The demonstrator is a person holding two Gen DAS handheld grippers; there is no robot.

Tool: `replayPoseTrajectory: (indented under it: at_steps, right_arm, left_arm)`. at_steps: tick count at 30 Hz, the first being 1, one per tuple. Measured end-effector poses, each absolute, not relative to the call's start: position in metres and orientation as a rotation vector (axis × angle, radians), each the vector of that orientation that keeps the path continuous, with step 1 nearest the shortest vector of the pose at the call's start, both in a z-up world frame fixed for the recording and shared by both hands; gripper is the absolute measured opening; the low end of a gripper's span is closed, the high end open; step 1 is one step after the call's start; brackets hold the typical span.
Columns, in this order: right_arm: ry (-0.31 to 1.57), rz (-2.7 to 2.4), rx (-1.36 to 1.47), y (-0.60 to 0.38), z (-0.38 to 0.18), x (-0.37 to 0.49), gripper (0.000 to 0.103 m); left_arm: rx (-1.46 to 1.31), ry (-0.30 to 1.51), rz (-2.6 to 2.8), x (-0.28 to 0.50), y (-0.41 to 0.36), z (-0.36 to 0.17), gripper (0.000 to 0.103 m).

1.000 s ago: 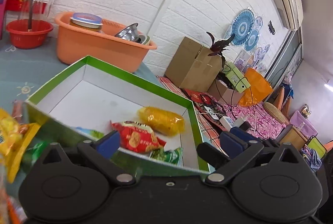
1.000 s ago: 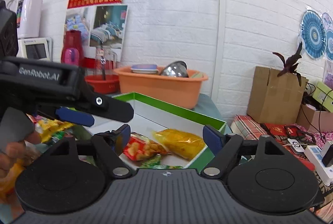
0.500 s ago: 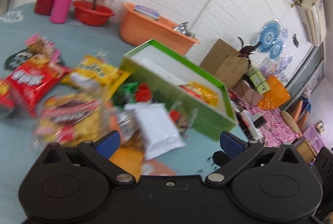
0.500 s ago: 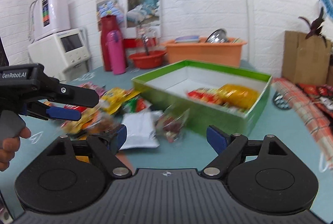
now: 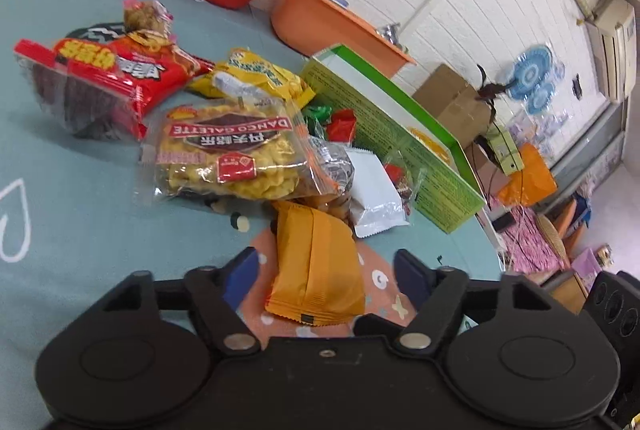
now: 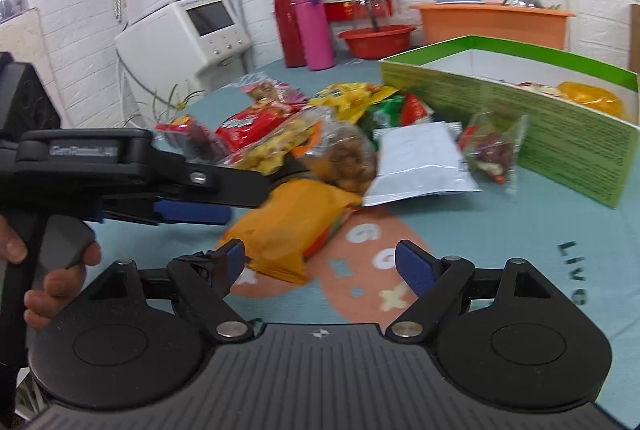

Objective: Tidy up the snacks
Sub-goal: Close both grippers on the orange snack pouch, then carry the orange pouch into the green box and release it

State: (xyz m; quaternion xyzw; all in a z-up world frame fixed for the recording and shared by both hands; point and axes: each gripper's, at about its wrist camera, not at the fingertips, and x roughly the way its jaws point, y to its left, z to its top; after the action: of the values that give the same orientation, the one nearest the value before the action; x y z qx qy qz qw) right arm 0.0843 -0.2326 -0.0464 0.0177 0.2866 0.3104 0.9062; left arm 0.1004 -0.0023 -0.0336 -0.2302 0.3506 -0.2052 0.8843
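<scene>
The left gripper [image 5: 322,272] hangs low over the teal printed tablecloth [image 5: 80,198] with its blue-padded jaws straddling a flat orange foil snack packet [image 5: 316,270]; the jaws have just been closing, yet a gap shows on both sides, so the pads are not pressing on it. The right gripper [image 6: 320,260] stands spread and empty just beside the same packet. Behind lies a heap of loose snacks, among them a clear bag of yellow biscuits [image 5: 236,158] and a white foil pouch [image 5: 376,198], and beyond them the open green cardboard box [image 5: 400,142] already holding a few packets. To do the pick well, the left jaws probably should sink until the pads sit at the packet's mid-thickness, then close gently across its narrow width, since the puffed foil may slip or crush. Lifting straight up would likely avoid dragging the neighbouring bags that overlap its far end.
</scene>
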Motion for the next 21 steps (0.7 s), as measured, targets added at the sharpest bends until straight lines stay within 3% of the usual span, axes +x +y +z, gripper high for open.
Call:
replayPoseTrajectory:
  at_steps: [1,3,9,12,14,16,21]
  right_arm:
    - [0.596,0.643,0.03,-0.229,-0.046,0.085,0.103]
    - [0.606,0.639,0.033,-0.225,-0.046,0.088,0.103]
    - [0.627,0.625,0.038,-0.218,-0.051,0.095,0.087]
    - [0.62,0.642,0.043,-0.214,-0.052,0.095,0.074]
    - [0.607,0.632,0.032,-0.213,-0.053,0.094,0.068]
    - [0.612,0.636,0.037,-0.215,-0.052,0.092,0.051]
    - [0.592,0.633,0.001,-0.223,-0.044,0.081,0.042]
  left_arm:
    - [-0.469,0.745,-0.435,0.105,-0.003,-0.035,0.069]
    - [-0.461,0.753,-0.438,0.109,-0.002,-0.037,0.069]
    - [-0.465,0.757,-0.454,0.111,-0.001,-0.042,0.068]
    - [-0.454,0.772,-0.475,0.112,-0.004,-0.045,0.019]
    - [-0.429,0.762,-0.454,0.109,-0.007,-0.045,0.021]
    - [-0.446,0.763,-0.45,0.106,-0.006,-0.045,0.021]
    - [-0.455,0.752,-0.45,0.099,-0.012,-0.039,0.021]
